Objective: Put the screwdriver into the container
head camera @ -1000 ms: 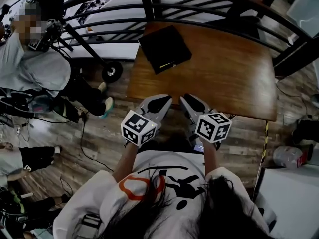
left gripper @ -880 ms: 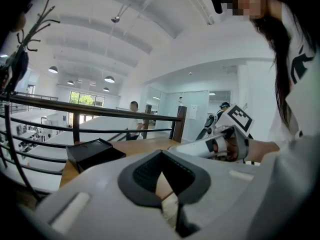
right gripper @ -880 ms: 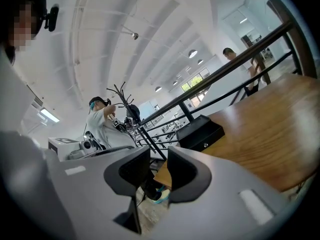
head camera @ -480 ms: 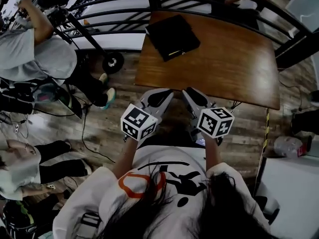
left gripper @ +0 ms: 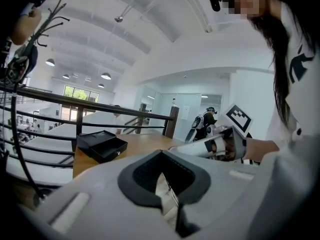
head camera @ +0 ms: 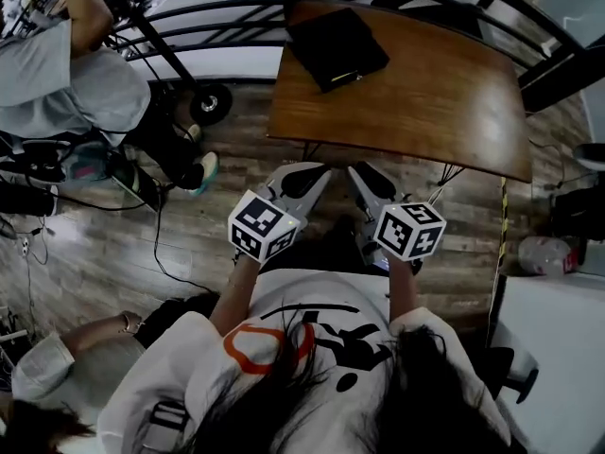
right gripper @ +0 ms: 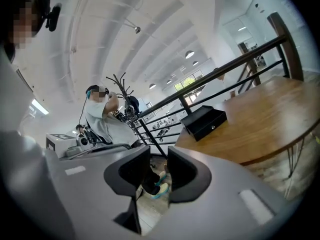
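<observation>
Both grippers are held side by side close to the torso, just short of the table [head camera: 444,93] edge and pointing toward it. Left gripper [head camera: 307,168] jaws are closed together and empty. Right gripper [head camera: 360,170] jaws are narrowly apart and empty. The container [head camera: 337,50] sits on the table's far left corner, well apart from both. The screwdriver cannot be made out.

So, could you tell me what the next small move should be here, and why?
Probably bring both forward over the table, toward the black container at its far left corner. The left hand-held gripper and right hand-held gripper sit short of the table's near edge, holding nothing. I can't make out a screwdriver from here, so a closer look seems wise.
</observation>
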{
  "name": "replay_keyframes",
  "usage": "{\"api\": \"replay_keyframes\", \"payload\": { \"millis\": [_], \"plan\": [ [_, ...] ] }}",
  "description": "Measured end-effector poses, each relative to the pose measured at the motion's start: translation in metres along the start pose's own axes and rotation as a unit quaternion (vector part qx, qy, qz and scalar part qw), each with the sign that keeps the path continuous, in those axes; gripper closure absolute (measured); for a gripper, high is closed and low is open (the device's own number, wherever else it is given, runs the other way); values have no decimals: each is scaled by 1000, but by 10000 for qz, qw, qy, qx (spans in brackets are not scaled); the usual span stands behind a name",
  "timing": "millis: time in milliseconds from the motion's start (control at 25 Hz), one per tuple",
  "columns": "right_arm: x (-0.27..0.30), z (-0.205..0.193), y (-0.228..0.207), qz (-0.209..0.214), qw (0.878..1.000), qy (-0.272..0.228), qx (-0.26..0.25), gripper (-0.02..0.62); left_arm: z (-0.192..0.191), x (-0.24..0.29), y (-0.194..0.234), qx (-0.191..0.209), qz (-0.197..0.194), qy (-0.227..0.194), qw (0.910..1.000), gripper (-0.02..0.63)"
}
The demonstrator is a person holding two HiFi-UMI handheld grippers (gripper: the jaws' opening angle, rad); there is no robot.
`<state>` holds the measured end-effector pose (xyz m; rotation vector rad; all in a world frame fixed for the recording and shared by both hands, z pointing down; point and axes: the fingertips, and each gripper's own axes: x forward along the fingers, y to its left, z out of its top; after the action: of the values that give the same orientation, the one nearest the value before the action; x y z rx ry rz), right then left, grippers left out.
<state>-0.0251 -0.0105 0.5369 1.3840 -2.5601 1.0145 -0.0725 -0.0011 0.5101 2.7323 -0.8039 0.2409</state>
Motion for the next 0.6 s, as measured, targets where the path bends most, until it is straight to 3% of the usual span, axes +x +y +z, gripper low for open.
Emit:
{"api": "replay_keyframes", "payload": {
  "millis": [600],
  "plan": [
    [-19,-24,19,-423,9989,-168,-71,494,-8,-19,-19,143,-449,-113,9988,603]
  ]
}}
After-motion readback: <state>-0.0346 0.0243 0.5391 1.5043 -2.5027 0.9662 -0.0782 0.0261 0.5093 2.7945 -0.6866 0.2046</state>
